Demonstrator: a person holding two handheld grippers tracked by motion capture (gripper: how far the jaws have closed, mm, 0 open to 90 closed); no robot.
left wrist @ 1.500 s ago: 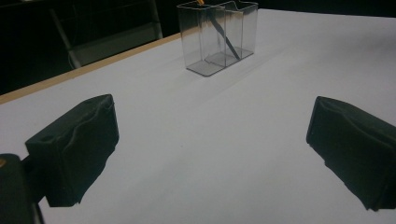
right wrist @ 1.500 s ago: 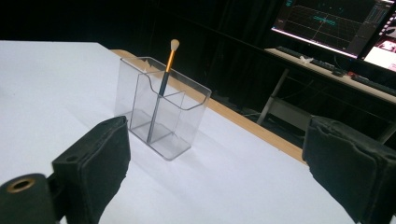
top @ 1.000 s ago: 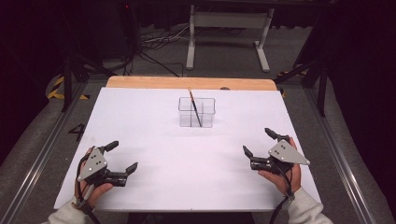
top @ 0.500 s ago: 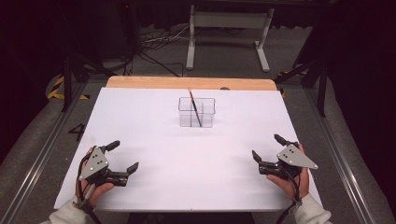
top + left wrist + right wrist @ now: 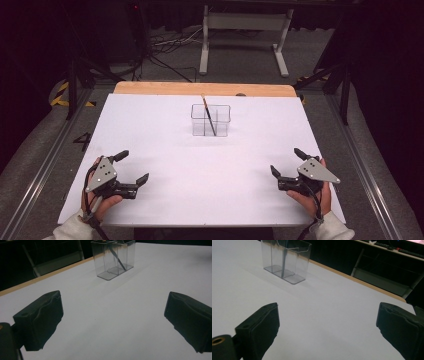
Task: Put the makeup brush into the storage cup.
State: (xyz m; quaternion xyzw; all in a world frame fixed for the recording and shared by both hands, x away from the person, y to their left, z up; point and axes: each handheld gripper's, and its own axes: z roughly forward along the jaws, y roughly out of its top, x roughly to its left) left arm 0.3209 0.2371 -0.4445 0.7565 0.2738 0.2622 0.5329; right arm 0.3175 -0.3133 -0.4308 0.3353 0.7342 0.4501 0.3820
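Grippers rest low at the near corners of the white table (image 5: 165,130) in the high view: the left gripper (image 5: 134,167) sits near the left edge and the right gripper (image 5: 290,162) near the right edge, both with jaws spread wide and holding nothing. Between them, toward the far side and well apart from both, stands a clear box (image 5: 210,120) with a divider, and a thin stick (image 5: 208,116) leans inside it, its top poking above the rim. In the left gripper view the jaws stand released with bare table between them, and the clear box (image 5: 113,258) sits far ahead, slightly left of centre, with the stick (image 5: 115,257) slanting across one compartment; which compartment holds its foot is hard to say through the clear walls. In the right gripper view the jaws are likewise parted and empty, and the clear box (image 5: 286,260) stands far to the left with the stick (image 5: 284,261) near its divider. Judging from this, the reach has not begun; a good approach would come in from above the rim, jaws narrowed and lined up across the stick, closing on its exposed top so the light box is not nudged or tipped.
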